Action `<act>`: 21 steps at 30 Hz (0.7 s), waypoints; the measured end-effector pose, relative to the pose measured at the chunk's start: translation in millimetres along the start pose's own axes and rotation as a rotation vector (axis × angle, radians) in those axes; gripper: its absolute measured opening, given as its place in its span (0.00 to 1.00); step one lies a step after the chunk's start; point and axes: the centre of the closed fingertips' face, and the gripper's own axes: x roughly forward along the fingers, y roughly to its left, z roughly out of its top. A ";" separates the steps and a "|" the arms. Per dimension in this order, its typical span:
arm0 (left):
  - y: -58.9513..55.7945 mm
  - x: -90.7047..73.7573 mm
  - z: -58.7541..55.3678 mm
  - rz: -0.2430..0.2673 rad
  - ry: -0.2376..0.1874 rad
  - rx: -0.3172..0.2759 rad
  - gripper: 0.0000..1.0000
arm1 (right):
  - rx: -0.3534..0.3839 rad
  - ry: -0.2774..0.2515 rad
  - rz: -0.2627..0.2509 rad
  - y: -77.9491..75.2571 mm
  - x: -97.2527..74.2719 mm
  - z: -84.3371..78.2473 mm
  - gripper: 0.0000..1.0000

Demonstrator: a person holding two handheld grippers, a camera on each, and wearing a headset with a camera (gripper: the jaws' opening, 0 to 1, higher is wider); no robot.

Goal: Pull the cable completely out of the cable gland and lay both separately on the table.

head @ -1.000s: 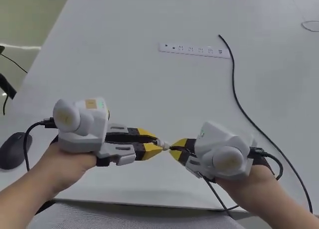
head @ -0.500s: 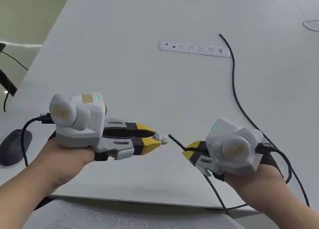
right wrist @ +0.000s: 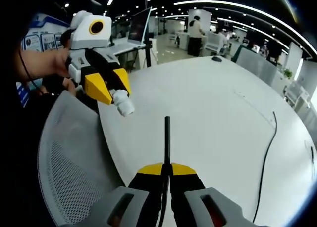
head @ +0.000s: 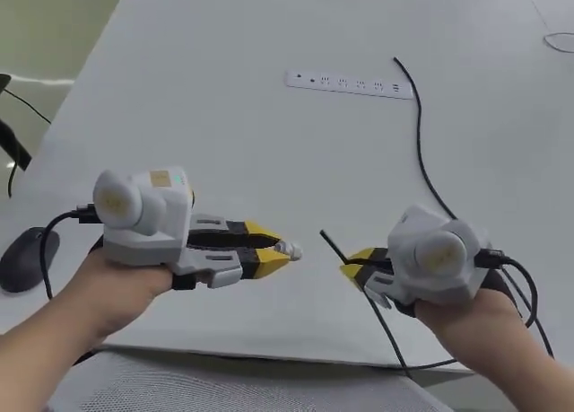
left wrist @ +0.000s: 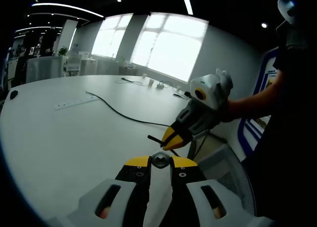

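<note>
Above white table, left hand-held gripper grips gland; right hand-held gripper, cable.

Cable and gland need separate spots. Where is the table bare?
Bare: the wide table stretch between the power strip and the held gland and cable, left of the black cord. Tighter along that cord and near the mouse at the left edge.

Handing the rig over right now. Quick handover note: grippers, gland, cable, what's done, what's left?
Left gripper: shut on the white cable gland, held above the table's near edge.
Right gripper: shut on the black cable, its free end pointing toward the gland, a clear gap between them.
Done: cable is fully out of the gland.
To do: lay gland and cable on the table, apart from each other.
</note>
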 end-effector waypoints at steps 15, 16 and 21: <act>4.3 -3.9 -19.7 0.011 -0.004 -0.001 0.15 | 0.014 -0.016 -0.040 -18.8 -3.9 23.1 0.00; 5.0 -4.2 -20.4 0.012 -0.004 -0.001 0.15 | 0.015 -0.018 -0.039 -18.8 -3.7 25.3 0.00; 11.6 -7.0 -24.2 0.013 -0.012 -0.011 0.15 | -0.008 -0.009 -0.033 -19.2 1.7 35.3 0.00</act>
